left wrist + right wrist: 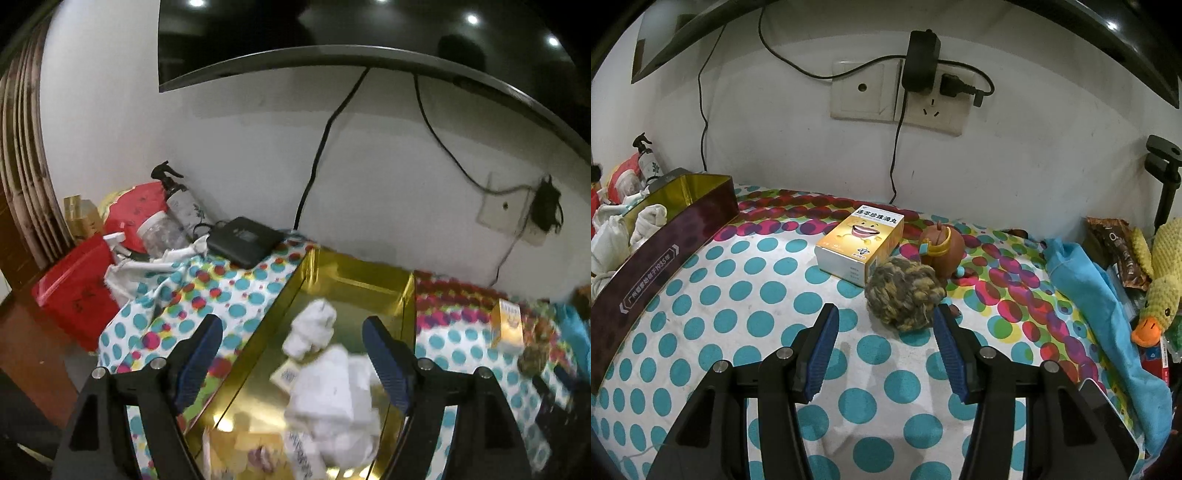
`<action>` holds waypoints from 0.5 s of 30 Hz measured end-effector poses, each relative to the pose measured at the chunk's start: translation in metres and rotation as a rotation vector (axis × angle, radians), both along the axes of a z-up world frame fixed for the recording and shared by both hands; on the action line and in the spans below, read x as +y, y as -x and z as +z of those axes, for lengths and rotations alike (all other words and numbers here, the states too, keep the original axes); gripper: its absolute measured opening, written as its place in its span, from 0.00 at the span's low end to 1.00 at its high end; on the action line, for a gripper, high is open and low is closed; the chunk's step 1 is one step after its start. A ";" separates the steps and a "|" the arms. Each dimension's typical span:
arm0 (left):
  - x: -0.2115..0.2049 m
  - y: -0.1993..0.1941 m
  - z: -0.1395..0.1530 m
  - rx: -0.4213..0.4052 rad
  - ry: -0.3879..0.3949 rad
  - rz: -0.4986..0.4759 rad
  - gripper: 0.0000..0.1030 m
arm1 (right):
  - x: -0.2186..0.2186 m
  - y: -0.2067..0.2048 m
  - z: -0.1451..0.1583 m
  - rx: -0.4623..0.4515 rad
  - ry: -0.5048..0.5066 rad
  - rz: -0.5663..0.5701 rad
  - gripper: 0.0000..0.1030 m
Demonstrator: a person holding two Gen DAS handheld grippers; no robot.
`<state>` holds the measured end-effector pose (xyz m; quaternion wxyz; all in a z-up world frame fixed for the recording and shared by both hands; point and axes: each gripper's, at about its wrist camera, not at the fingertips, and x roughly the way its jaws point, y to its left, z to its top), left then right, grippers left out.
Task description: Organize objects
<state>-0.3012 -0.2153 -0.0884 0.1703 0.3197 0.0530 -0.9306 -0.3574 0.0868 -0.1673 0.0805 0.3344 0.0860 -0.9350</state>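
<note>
The left hand-held gripper (293, 339) hangs over the gold tin (369, 280), its two blue-padded fingers (201, 350) spread apart with nothing between the pads. Directly below and between the fingers, inside the tin, lies a heap of white cloths (332, 391); a smaller white bundle (314, 328) sits just ahead of it, and a small card (286, 376) is tucked beside the heap. The picture here is blurred, so finer detail of the cloths cannot be told. Ahead and to the left of this gripper, a black box (243, 240) rests on the dotted cloth (236, 295), with a spray bottle (177, 195), a clear jar (162, 232) and red bags (77, 291) further left.

The right hand-held gripper (882, 325) hovers over the table, covered in the same dotted cloth (746, 295), its fingers parted and empty. Just ahead, close to the right fingertip, lies a rope ball (905, 291). Beyond the ball stand a yellow box (860, 240) and, beside it, a brown toy (942, 247), the ball touching or almost touching both. The tin (665, 236) lies well off to this gripper's left, cloths visible inside. To the right are a blue cloth (1089, 288) and a plush duck (1160, 295).
</note>
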 end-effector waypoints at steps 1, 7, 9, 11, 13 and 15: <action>0.002 -0.006 -0.003 -0.005 0.007 -0.002 0.78 | -0.001 0.000 0.000 0.002 -0.002 0.001 0.49; 0.010 -0.039 -0.019 -0.014 0.040 0.003 0.78 | -0.006 -0.003 0.000 0.012 -0.031 0.010 0.49; 0.010 -0.047 -0.026 -0.024 0.021 -0.004 0.78 | -0.008 -0.005 0.000 0.017 -0.037 0.016 0.49; 0.006 -0.056 -0.033 -0.031 -0.007 0.004 0.78 | -0.010 -0.006 0.000 0.024 -0.043 0.029 0.49; 0.002 -0.063 -0.039 -0.032 -0.020 0.017 0.78 | -0.016 -0.008 0.001 0.030 -0.051 0.040 0.49; -0.003 -0.071 -0.046 -0.038 -0.037 0.029 0.78 | -0.026 -0.011 0.002 0.018 -0.037 0.054 0.47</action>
